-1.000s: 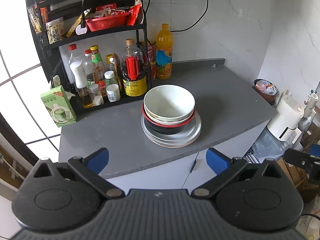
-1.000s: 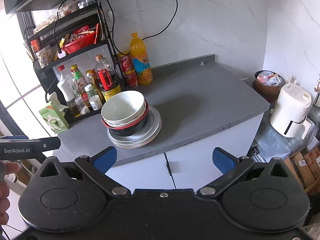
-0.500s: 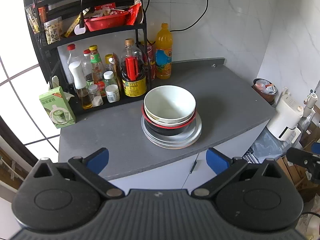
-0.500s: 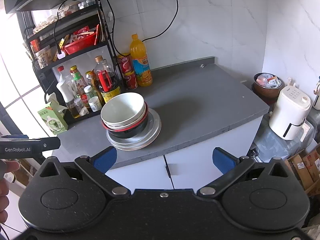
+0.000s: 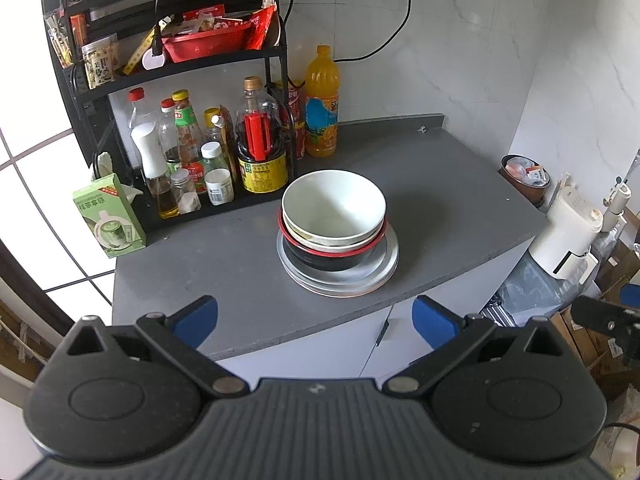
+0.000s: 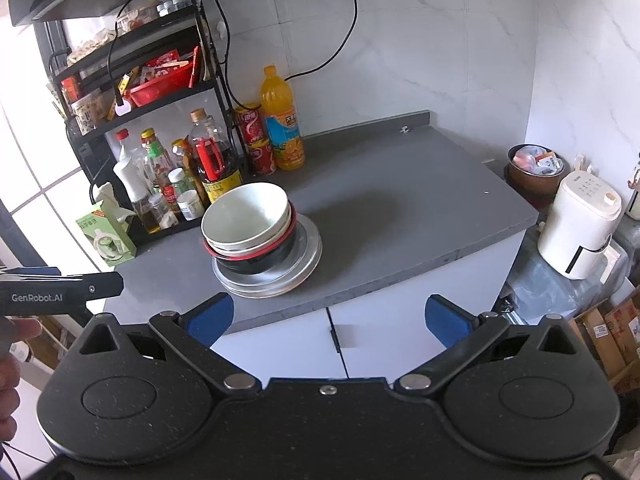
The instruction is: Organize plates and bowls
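Both grippers, left (image 5: pixel 315 320) and right (image 6: pixel 327 316), hang spread wide and empty, short of the grey countertop (image 5: pixel 440 184). The white ceramic bowl (image 5: pixel 334 206) tops nested bowls on metal plates (image 5: pixel 380 268), probably slick and breakable; pinch its rim.

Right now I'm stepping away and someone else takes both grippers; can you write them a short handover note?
Left gripper: jaws open, empty, held short of the counter's front edge.
Right gripper: the same, open and empty.
Dishes: one stack on the grey counter. White bowl on top, nested in a red-rimmed black bowl, on metal plates. Stack stands just in front of the bottle rack.
Done: dishes sit stacked; nothing gripped.
Left: whether more sorting is wanted, the pictures do not show.
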### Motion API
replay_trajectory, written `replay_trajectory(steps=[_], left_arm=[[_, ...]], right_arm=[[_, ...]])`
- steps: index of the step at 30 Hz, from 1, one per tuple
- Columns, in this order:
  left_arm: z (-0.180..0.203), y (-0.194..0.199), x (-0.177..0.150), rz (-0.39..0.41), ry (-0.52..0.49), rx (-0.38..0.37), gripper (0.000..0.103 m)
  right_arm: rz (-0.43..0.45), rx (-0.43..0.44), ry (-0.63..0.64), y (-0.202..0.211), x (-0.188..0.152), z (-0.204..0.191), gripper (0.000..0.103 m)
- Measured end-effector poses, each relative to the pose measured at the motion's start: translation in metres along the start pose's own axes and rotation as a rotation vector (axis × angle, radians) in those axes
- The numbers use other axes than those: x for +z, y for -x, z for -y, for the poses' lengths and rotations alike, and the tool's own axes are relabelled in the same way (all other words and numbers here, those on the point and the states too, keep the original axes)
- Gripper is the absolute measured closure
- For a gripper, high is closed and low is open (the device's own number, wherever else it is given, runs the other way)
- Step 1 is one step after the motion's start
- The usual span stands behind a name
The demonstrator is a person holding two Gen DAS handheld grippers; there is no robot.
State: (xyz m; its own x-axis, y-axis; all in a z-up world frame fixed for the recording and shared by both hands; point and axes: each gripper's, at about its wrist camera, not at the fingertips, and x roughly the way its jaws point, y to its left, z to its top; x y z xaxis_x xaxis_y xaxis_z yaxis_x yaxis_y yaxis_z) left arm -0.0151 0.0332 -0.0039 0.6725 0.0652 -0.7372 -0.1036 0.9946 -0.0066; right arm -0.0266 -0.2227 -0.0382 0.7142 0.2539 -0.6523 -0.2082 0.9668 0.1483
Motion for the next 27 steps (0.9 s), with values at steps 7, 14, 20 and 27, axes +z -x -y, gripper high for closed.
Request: replay_trajectory(steps=[7, 14, 20, 27], left_arm=[[0.0004, -0.0018, -0.0017, -0.006, -0.011, -0.004, 0.0], [0.002, -0.0028, -0.0007, -0.012, -0.012, -0.007, 0.0], [0.0038, -0.0023, 0.0026, -0.004, -0.016, -0.003, 0.0], [0.0076, -0.0046, 0.0039, -0.012, -0.024, -0.005, 0.0]], right_arm=[[-0.01, -0.012, -0.003, -0.0004, -0.0011, -0.0008, 0.0], [-0.014, -0.007, 0.001, -0.0002, 0.0004, -0.0025, 0.0], [-0.014, -0.01, 0.006, -0.0006, 0.0009, -0.0034, 0.0], [-0.021, -0.011, 0.008, -0.0021, 0.0003, -0.0054, 0.0]])
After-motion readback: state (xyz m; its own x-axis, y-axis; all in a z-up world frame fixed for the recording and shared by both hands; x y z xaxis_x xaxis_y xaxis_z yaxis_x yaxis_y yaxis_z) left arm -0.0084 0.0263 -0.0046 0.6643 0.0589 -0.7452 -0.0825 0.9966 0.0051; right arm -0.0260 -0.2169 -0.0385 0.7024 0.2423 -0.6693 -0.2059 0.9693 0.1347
